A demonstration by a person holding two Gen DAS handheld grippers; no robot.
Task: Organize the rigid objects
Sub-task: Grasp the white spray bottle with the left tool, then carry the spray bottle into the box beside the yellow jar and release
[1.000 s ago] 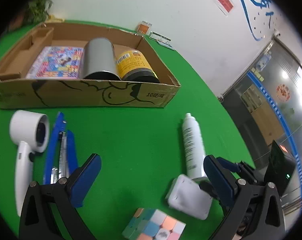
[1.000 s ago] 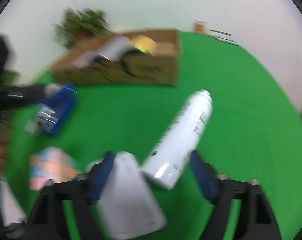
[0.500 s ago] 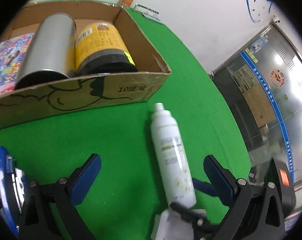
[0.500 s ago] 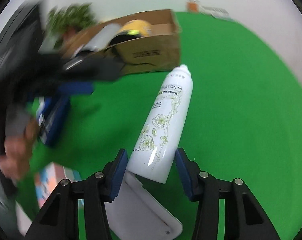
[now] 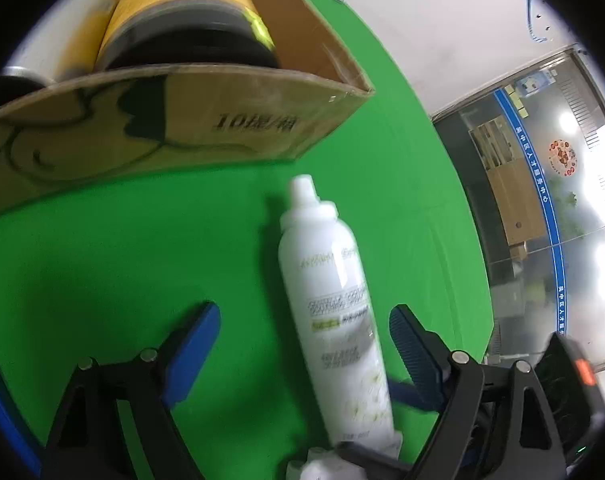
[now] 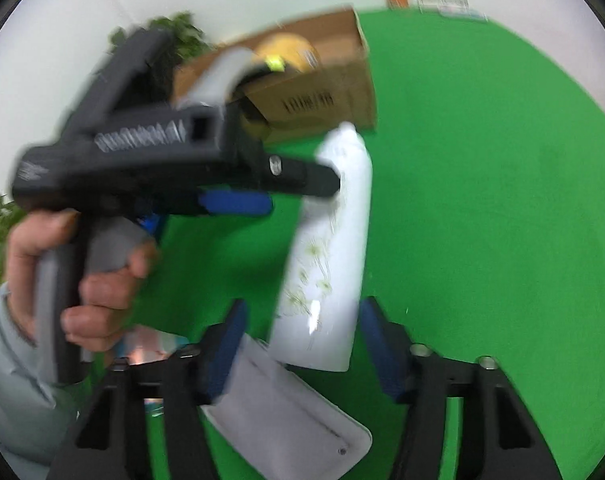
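A white spray bottle (image 5: 334,304) lies on the green table, its cap toward the cardboard box (image 5: 174,128). My left gripper (image 5: 302,340) is open, its blue pads either side of the bottle's lower half with gaps. In the right wrist view my right gripper (image 6: 302,340) is open around the bottle's base (image 6: 322,280), pads near but apart. The left gripper's body (image 6: 142,168) and the hand holding it cross that view above the bottle. A yellow-labelled can (image 5: 186,16) and a silver can (image 5: 18,68) lie in the box.
A flat white case (image 6: 286,416) lies just under the right gripper's left finger. A pastel cube (image 6: 146,352) shows partly behind it. A plant (image 6: 174,36) stands beyond the box. Glass partitions (image 5: 542,200) are off the table's right side.
My left gripper moved forward and right until its open fingers straddle the bottle. My right gripper had closed in on the bottle's base half a second ago; its fingers now stand wider.
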